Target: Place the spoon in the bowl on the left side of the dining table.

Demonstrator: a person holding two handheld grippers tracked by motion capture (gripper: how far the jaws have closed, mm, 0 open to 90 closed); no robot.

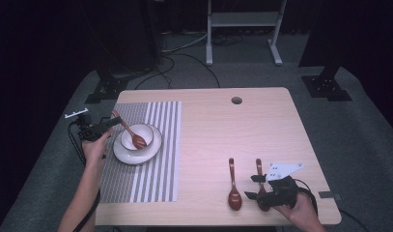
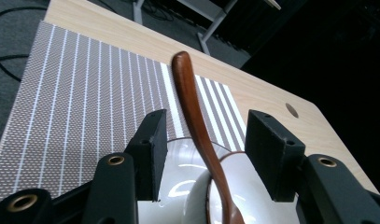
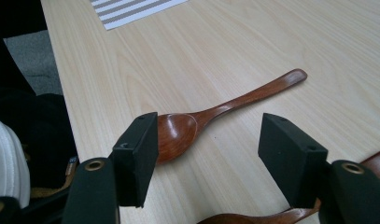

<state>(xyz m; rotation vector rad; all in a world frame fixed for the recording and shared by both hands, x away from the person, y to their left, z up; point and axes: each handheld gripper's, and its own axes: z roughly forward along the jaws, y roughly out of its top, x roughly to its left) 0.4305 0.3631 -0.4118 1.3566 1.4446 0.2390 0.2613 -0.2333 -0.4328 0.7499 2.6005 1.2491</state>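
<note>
In the high view, 3 dark red-brown wooden spoons are seen: 1 spoon in the bowl [image 1: 131,136] at the left, and 2 lying on the bare tabletop [image 1: 223,130] at the right front. The right hand-held gripper [image 1: 256,186] sits over the right table spoon [image 1: 260,186], its jaws spread wide and pinching nothing; the left table spoon [image 1: 233,185] lies just beside it at 9 o'clock, apart from the jaws. Both table spoons have their long axes running from 12 to 6 o'clock, handles far, bowls toward the person — so the right hand is plainly the nearer one for either. In the right gripper view, a spoon [image 3: 211,116] is seen beyond the open jaws, concave side up, handle slanting away toward 2 o'clock, its bowl partly behind the left pad; part of another spoon [image 3: 271,215] shows low between the jaws. The left hand-held gripper [image 1: 107,124] is held at the 10 o'clock side of the white bowl [image 1: 145,133], which rests on a white plate [image 1: 136,155] on the striped placemat [image 1: 155,183]. In the left gripper view its jaws stand open on either side of the handle [image 2: 192,112] without touching it — whether a grasp is coming or a release is finished cannot be told. The wood looks smooth and glossy, likely slippery across a narrow handle.
</note>
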